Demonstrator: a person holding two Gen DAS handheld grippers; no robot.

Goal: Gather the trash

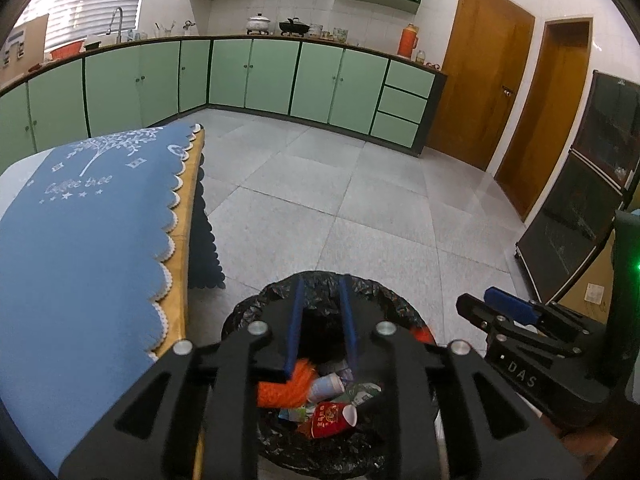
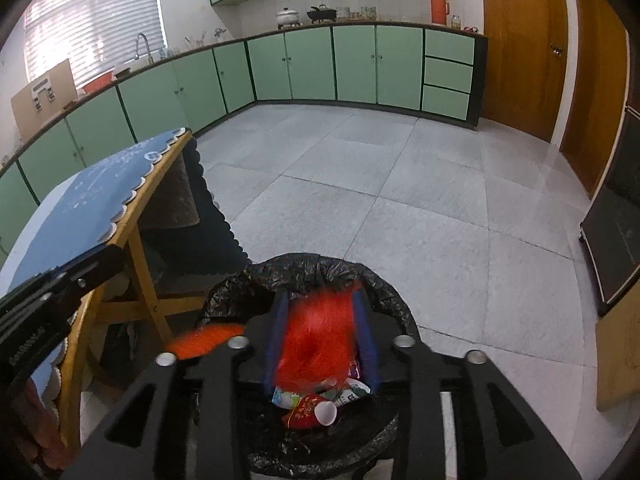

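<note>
Bin [image 2: 384, 292], black-lined, below both tongs: holds cups [image 2: 316, 414] and cartons; right tongs [image 2: 322, 340] released around blurred red fluffy trash [image 2: 316, 332], seemingly light, soft, best pinched mid-bulk; left tongs [image 1: 322, 320] released, empty, orange tuft [image 1: 280, 392] beneath.

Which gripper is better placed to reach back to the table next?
Left, probably. The left gripper is open and empty, right beside the blue-clothed table. The right gripper sits on the trash bin's far side.
</note>
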